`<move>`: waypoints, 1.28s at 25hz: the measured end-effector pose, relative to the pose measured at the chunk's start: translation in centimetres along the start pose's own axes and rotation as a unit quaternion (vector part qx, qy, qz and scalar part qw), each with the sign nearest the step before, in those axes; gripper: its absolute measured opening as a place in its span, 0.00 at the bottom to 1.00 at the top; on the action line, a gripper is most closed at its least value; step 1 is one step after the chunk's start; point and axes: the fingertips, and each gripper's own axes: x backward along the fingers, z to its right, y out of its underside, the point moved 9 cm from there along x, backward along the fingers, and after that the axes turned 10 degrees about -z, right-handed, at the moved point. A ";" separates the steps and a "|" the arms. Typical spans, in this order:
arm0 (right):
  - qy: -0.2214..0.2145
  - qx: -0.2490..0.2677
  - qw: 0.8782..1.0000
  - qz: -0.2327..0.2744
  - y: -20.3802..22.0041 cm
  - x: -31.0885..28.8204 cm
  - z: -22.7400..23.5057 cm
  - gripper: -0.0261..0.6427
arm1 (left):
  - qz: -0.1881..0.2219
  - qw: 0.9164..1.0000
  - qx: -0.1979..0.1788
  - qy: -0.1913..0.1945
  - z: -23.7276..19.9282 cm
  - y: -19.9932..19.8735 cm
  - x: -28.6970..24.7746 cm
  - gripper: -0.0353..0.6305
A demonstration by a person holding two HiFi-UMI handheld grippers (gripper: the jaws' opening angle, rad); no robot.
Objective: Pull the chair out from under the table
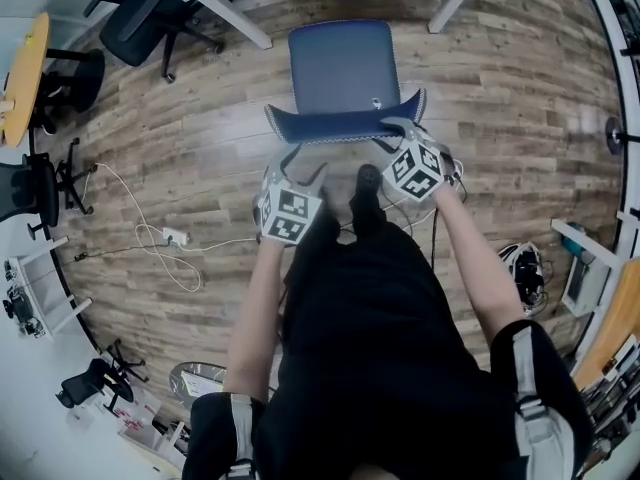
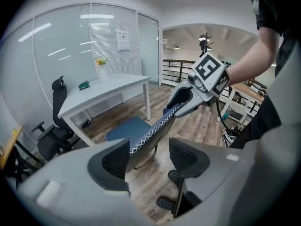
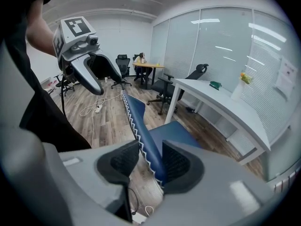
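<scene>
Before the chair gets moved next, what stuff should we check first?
1. Right gripper grabbing the chair: ok, the backrest sits pinched between its fingers.
2. Left gripper grabbing too: not ok, its fingers are wide apart with nothing between them, off the backrest.
3. Seat out from under the table: ok, it stands out in the open.
4. Cord on the floor away from the chair: ok, it lies off to the left.
5. All chair legs flat on the floor: cannot tell, they are mostly hidden under the seat.
</scene>
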 end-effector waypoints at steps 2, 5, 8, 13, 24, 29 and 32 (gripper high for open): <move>0.003 -0.002 1.000 0.000 -0.1 -0.1 0.0 0.27 | 0.010 1.000 0.007 0.001 -0.3 0.4 0.6 0.46; 0.000 -0.006 1.000 -0.005 -0.4 -0.2 0.1 0.28 | 0.029 0.999 0.016 0.009 -0.6 1.1 1.5 0.45; 0.012 -0.019 1.000 -0.017 -0.5 -0.1 -0.3 0.28 | 0.056 0.998 0.018 0.023 -0.7 1.8 2.9 0.45; 0.067 -0.036 0.996 -0.050 -1.4 0.0 -1.4 0.29 | 0.083 0.996 0.009 0.039 -1.9 3.3 5.2 0.45; 0.164 -0.139 0.977 -0.005 -3.3 3.7 -4.8 0.23 | 0.125 0.990 0.007 0.062 -6.5 6.2 7.3 0.45; 0.188 -0.197 0.961 0.043 -5.2 6.8 -7.1 0.19 | 0.158 0.984 0.000 0.076 -8.0 6.0 9.3 0.43; 0.198 -0.226 0.951 0.079 -6.6 8.7 -8.3 0.18 | 0.181 0.980 0.000 0.078 -9.2 5.7 10.6 0.41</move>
